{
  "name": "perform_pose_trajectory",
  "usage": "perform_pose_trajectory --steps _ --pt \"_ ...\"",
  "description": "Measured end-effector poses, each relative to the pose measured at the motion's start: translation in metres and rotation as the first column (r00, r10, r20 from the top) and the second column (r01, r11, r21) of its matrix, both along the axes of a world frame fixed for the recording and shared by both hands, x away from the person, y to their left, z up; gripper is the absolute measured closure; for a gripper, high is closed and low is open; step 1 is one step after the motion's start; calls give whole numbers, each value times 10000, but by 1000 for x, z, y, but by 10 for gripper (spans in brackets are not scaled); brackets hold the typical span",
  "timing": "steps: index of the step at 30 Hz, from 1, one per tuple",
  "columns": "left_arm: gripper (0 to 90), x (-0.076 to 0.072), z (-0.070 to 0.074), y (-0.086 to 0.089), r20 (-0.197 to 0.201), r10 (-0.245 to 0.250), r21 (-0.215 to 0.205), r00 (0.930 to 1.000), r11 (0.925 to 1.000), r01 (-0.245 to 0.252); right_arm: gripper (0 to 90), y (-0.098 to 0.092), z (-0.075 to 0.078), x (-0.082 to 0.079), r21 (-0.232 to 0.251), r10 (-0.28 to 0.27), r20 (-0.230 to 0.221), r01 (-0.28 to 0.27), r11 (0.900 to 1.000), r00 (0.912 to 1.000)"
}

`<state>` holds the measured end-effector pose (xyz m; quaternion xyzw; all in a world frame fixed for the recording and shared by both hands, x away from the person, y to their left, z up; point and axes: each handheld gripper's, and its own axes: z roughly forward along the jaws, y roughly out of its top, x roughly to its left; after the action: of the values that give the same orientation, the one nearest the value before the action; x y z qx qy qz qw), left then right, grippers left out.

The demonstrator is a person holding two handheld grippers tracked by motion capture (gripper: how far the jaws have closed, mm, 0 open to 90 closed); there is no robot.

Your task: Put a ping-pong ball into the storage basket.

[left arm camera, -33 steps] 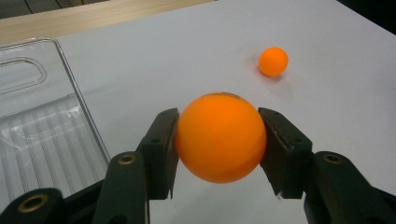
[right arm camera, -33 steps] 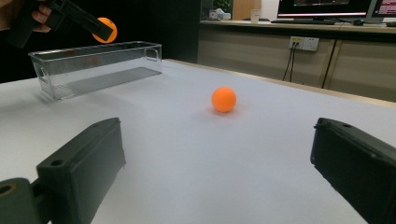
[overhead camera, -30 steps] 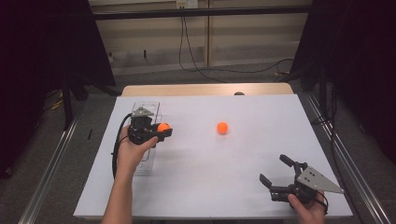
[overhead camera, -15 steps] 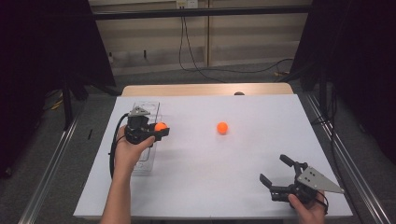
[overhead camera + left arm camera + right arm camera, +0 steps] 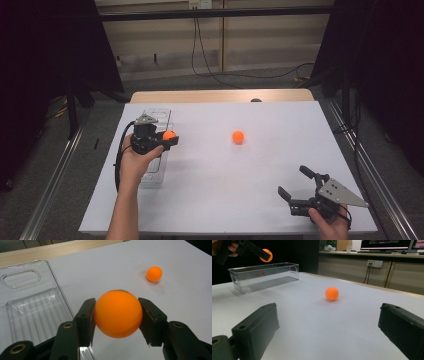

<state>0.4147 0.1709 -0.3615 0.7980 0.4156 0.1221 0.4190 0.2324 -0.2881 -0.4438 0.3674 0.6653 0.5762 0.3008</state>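
Note:
My left gripper [image 5: 170, 137] [image 5: 117, 315] is shut on an orange ball [image 5: 169, 135] [image 5: 117, 313], held in the air by the right rim of a clear plastic bin [image 5: 156, 150] [image 5: 27, 307] [image 5: 262, 276]. In the right gripper view that held ball [image 5: 266, 255] hangs above the bin. A second orange ball [image 5: 238, 136] [image 5: 154, 273] [image 5: 332, 293] lies loose on the white table, mid-way across. My right gripper [image 5: 296, 182] [image 5: 328, 327] rests low at the table's front right, jaws wide open with nothing between them, facing that loose ball.
The white tabletop [image 5: 225, 170] has a wooden strip [image 5: 220, 95] along its far edge. Dark curtains stand at both sides. Metal rails [image 5: 55, 175] run along the table's left and right. A small dark object [image 5: 256, 100] sits at the far edge.

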Motion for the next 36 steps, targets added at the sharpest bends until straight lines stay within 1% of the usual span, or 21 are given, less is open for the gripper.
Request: perform_pose_trajectory --steps 10,11,12,19,23,24,30,35,36 --pt "504 0 1 3 35 84 10 10000 10000 -84 23 0 0 0 -3 13 -4 -13 10000 10000" --pt "504 0 1 4 61 37 84 10000 10000 -38 23 0 0 0 -7 16 -2 -16 10000 10000" --pt "504 0 1 5 51 83 21 10000 10000 -83 23 0 0 0 -5 15 -2 -15 10000 10000" --pt "504 0 2 7 56 188 12 9998 9998 -188 23 0 0 0 5 16 -4 -16 10000 10000" --pt "504 0 2 9 95 226 90 9997 9997 -227 23 0 0 0 -9 21 7 -21 10000 10000" --pt "504 0 2 9 76 246 36 9997 9997 -246 23 0 0 0 -6 19 3 -19 10000 10000" --pt "504 1 1 12 109 272 84 9996 9996 -273 23 0 0 0 8 18 8 -18 10000 10000" --pt "504 1 0 15 126 401 107 9991 9991 -402 23 0 0 0 -9 24 10 -24 10000 10000" --pt "504 1 0 16 155 418 165 9990 9990 -420 23 0 0 0 -9 23 9 -23 10000 10000"
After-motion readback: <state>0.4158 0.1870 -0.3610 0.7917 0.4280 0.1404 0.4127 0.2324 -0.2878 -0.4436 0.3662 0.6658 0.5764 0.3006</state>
